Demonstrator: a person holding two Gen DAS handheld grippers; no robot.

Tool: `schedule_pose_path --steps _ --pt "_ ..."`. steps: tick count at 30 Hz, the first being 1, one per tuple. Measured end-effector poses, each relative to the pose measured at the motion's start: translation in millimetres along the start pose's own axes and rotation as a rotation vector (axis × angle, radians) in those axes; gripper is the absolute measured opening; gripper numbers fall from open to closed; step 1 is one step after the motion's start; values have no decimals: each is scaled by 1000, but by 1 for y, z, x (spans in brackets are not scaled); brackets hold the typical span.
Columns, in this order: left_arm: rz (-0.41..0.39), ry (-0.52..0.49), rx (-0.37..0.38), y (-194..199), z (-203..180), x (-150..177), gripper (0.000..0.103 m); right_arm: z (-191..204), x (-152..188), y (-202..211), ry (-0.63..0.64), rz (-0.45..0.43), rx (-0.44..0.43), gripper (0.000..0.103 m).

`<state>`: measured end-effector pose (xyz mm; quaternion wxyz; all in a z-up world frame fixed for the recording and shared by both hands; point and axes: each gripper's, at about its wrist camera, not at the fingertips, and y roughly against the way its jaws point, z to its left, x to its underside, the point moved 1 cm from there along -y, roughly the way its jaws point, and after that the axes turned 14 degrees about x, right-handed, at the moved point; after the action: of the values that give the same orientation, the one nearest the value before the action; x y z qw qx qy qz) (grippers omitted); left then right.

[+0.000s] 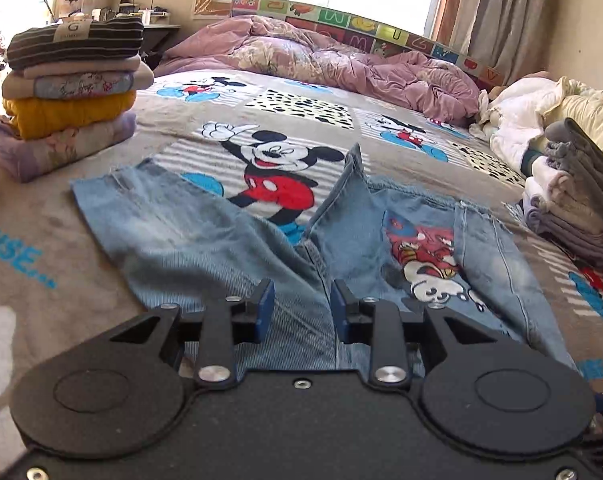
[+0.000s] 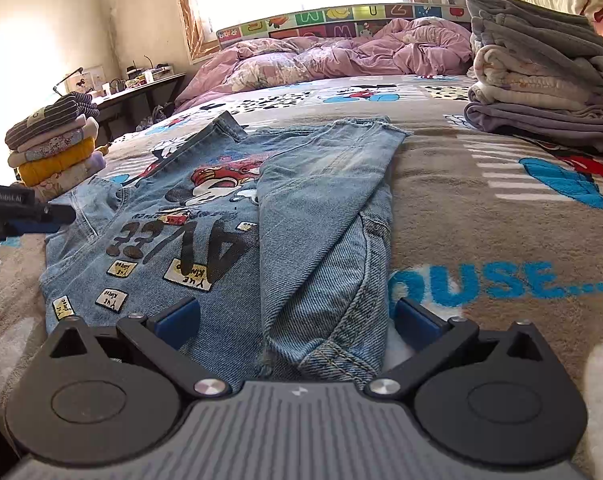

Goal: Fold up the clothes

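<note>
Denim of the jacket point(image 2: 229, 240) spreads just ahead of the right claw point(image 2: 297, 320), whose wide jaws straddle its folded sleeve; left claw point(image 1: 301, 312), narrow and empty, hovers over fabric, probably seeking an edge.

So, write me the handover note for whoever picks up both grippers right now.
Left gripper: open, empty, low over the denim jacket.
Right gripper: open wide, straddling the jacket's near edge, not gripping.
Jacket lies on the bed, printed back up; one sleeve already folded in over it, the other sleeve still spread out.
Two folded piles sit at the sides of the bed.
Left to do: fold in the second sleeve, fold the body, stack it.
</note>
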<state>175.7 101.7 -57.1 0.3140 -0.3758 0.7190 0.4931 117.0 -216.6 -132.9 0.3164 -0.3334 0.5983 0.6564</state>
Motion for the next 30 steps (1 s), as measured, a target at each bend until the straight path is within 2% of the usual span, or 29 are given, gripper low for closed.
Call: schedule_pose_path --steps 1,2,4,5,8,10,11,13,18,22,23,24,28,30 --pt "8 1 10 -10 8 -5 29 0 0 0 1 2 2 103" --pt "59 3 -22 -27 20 -5 38 1 -1 -1 1 4 4 103" --pt "123 52 -81 -44 42 -7 18 2 -1 -2 6 8 7 103" --pt "131 84 -101 -44 50 -10 16 2 -1 -3 8 10 7 103" --pt "48 51 -65 -30 44 -29 17 1 -2 -3 4 15 2 103" --pt "82 36 -19 -45 48 -30 18 1 -2 -4 2 18 5 103" --pt "104 27 -16 -53 51 -31 29 2 -2 -5 7 18 10 103" --pt "171 2 -139 -75 66 -27 23 5 -2 -6 20 20 19 103" --pt "73 18 -34 -64 62 -48 23 4 -2 -7 26 18 19 103" --pt "185 -30 -157 -93 71 -43 28 5 -2 -9 32 16 21 103" --pt "165 8 -159 -88 71 -49 27 5 -2 -9 31 16 19 103" --pt "141 3 -145 -85 65 -54 27 4 -2 -8 30 16 18 103" --pt "148 -77 43 -93 24 -70 27 5 -2 -8 34 15 23 103" --pt "173 -151 98 -110 1 -72 27 5 -2 -8 35 13 24 103"
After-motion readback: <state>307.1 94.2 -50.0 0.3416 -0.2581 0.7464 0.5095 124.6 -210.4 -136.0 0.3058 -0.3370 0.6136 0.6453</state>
